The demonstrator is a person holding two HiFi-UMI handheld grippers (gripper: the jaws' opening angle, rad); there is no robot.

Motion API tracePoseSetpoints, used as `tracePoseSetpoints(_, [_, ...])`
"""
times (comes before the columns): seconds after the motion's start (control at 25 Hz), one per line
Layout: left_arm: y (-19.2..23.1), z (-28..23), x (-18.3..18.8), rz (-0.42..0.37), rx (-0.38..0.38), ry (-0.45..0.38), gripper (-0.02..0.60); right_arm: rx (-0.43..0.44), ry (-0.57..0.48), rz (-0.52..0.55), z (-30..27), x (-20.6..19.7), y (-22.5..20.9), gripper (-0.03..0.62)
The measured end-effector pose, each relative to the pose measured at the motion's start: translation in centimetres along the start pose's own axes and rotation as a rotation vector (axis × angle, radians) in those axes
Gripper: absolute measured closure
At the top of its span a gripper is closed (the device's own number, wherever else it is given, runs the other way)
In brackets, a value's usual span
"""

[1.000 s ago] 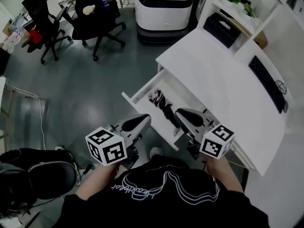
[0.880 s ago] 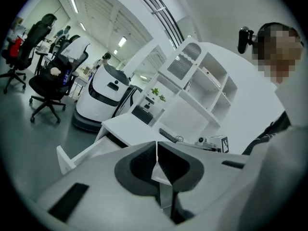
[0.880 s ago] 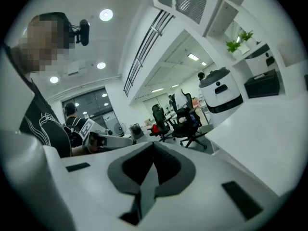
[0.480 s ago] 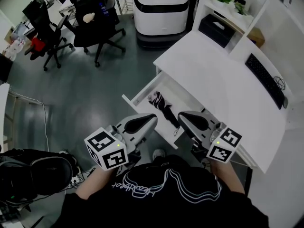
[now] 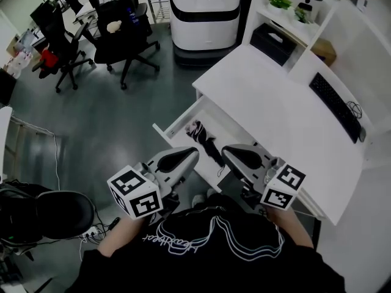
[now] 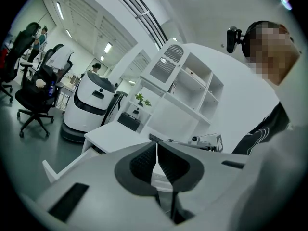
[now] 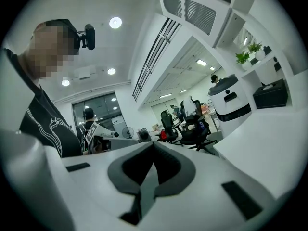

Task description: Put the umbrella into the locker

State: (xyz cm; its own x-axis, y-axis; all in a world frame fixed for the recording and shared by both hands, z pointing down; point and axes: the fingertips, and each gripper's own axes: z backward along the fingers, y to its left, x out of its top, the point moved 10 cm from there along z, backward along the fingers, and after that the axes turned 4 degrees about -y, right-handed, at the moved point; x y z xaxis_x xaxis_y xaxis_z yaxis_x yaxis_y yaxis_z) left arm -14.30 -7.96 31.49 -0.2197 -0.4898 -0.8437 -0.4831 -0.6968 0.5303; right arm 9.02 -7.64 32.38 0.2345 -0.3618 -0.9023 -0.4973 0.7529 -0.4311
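Note:
A folded black-and-white umbrella [image 5: 206, 141] lies inside the open white drawer [image 5: 173, 124] of the desk. Both grippers hover side by side just in front of the drawer's near end, above its level. My left gripper [image 5: 193, 153] is shut with nothing between its pads, and in the left gripper view [image 6: 155, 147] the dark pads meet. My right gripper [image 5: 225, 152] is also shut and empty, its pads touching in the right gripper view [image 7: 153, 147]. Neither gripper touches the umbrella.
The white desk [image 5: 275, 112] carries a black keyboard [image 5: 335, 105] at its right. White shelves with plants [image 5: 280, 2] stand behind it. A large white robot [image 5: 204, 8] and black office chairs [image 5: 125, 23] stand on the grey floor beyond. A black bag [image 5: 52, 215] lies at lower left.
Both grippers have lifted a little away from the drawer and drawn nearer the camera. The umbrella stays lying in the drawer.

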Motion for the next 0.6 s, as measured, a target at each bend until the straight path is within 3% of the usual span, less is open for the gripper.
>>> tracePoseSetpoints(0.6, [0.6,-4.1,1.1,0.047,0.064,0.002,0.569,0.052,0.053,-0.017,0.0,2.6,-3.8,0.591])
